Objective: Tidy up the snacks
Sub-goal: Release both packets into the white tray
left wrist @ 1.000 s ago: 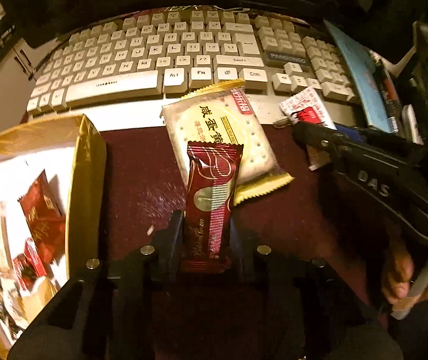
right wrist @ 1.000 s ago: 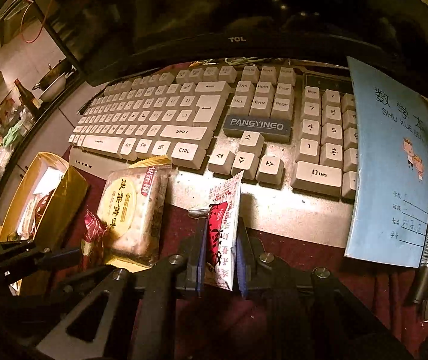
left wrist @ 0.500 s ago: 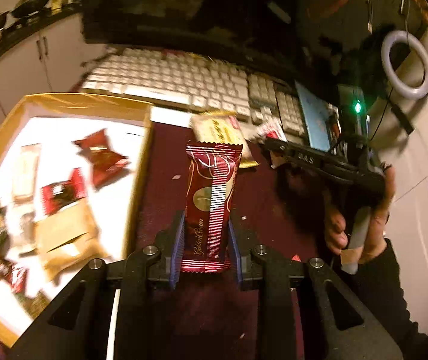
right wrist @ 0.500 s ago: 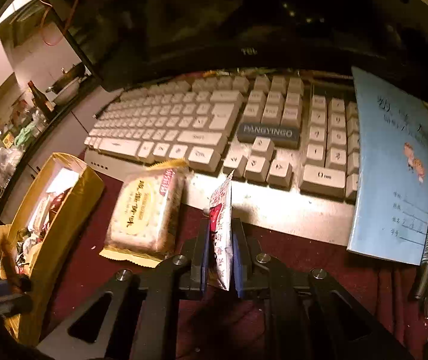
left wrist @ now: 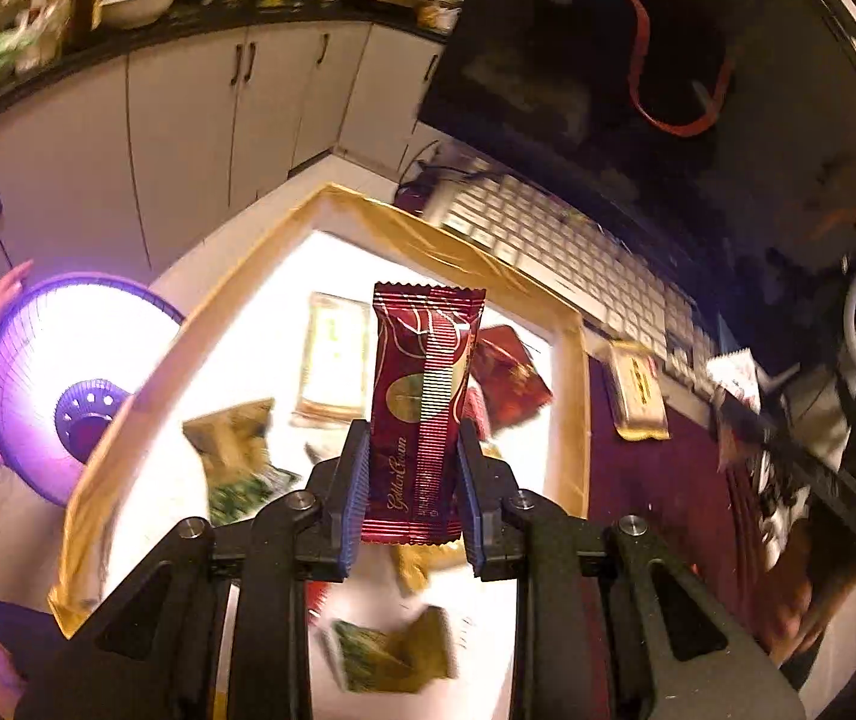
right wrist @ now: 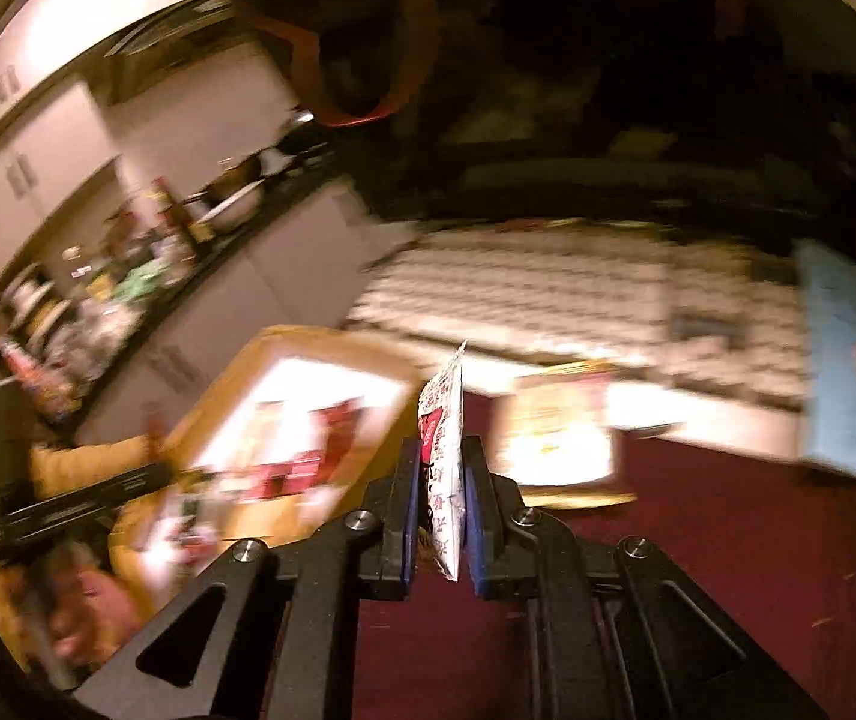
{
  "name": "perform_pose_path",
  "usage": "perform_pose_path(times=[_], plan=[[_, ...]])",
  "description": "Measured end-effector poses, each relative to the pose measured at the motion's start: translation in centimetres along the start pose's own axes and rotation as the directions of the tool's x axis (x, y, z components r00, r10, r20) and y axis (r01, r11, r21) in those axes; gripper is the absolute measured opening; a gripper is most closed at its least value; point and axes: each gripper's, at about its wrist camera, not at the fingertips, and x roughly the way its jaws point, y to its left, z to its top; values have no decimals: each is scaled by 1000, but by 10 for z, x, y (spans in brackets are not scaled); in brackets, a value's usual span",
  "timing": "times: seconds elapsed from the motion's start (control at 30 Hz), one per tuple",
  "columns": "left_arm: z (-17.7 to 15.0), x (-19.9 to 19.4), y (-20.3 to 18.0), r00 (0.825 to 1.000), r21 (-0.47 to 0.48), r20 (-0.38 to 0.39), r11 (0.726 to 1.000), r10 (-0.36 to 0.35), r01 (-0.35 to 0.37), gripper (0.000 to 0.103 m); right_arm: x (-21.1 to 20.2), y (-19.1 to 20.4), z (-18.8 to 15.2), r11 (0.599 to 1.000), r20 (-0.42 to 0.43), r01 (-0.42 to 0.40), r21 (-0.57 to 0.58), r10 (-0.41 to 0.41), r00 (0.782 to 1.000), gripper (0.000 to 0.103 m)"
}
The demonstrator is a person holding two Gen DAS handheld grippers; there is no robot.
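The left gripper (left wrist: 409,483) is gripping the dark red wafer bar (left wrist: 422,414) between closed jaws, and it is now hanging above the gold box (left wrist: 332,204), no longer over the table by the keyboard (left wrist: 584,264). The right gripper (right wrist: 439,525) is clamping the white sachet (right wrist: 445,468) edge-on and is also swinging toward the box, now at ten o'clock. The cracker pack (right wrist: 560,438) is remaining on the red cloth (right wrist: 698,540) at one o'clock. I judge that both drops are near.

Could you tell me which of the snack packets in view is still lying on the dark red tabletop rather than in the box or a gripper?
The yellow-edged cracker packet, lying beside the keyboard, outside the gold box; the others are in the box or gripped.
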Motion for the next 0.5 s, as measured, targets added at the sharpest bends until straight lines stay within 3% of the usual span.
perform_pose_path(times=[0.1,0.27,0.5], plan=[[10,6,16,1000,-30,-16,1000,-1,1,24,30,40,0,998,-41,-60,-34,59,997,13],[26,25,25,998,-22,-59,1000,12,-13,24,98,83,9,996,-140,-74,-42,68,988,13],[35,58,41,987,-20,-138,996,85,-88,24,151,82,13,1000,-196,-27,-2,26,980,13]])
